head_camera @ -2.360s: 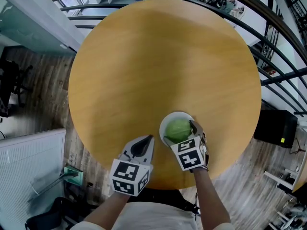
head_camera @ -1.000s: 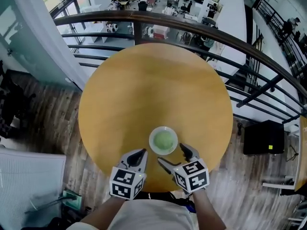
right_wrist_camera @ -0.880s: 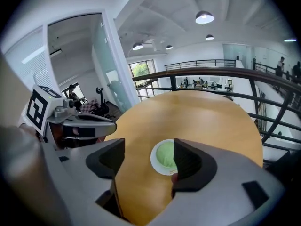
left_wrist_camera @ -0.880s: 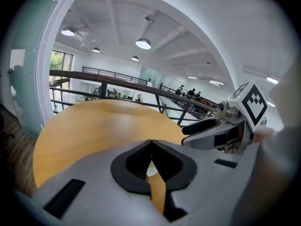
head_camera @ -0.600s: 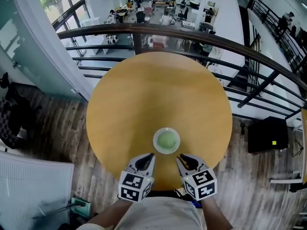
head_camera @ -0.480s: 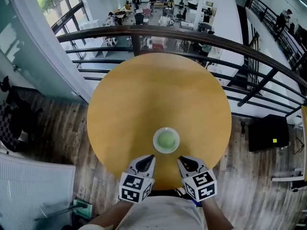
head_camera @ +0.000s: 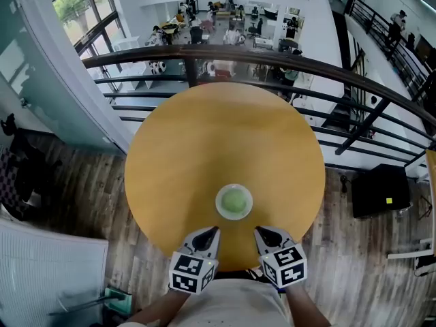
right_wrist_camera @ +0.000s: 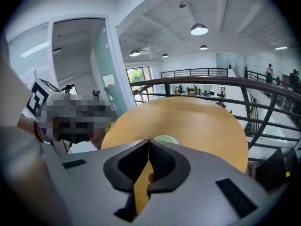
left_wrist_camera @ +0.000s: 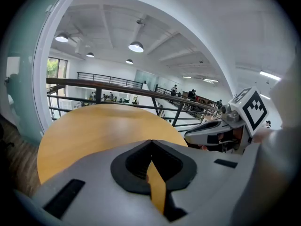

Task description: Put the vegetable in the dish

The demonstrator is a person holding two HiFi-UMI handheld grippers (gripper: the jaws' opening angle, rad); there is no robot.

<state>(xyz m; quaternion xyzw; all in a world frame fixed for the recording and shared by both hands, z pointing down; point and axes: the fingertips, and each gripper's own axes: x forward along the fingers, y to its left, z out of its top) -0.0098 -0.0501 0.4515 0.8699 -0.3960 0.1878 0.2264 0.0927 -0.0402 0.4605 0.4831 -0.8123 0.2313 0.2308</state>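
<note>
Two grippers down at the near edge of the round table (head_camera: 225, 135), side by side, a little apart. Left gripper (head_camera: 208, 231): jaws pressed together, nothing in between. Right gripper (head_camera: 263, 231): jaws just closing up and now tight together too, nothing in between. Both pointing down and toward the dish (head_camera: 219, 203), not touching it.

Green vegetable (head_camera: 234, 201): round, sitting right in the middle of the small white dish. Dish on the table, near the front edge, just past the two grippers. Dark railing (head_camera: 286, 60) behind the table, a big hall far below.

Step in hand, as a guess: the last one, most likely done. Vegetable in the dish, no gripper on it. Looks like a finished job.

Next move, as a guess: not much. Keep both grippers back and clear of the dish. No bumping the rim, no pushing the dish toward the table edge. For another try: open the right jaws wide first, then reach forward and down over the green ball, slow and soft. A round thing, easy to roll.
</note>
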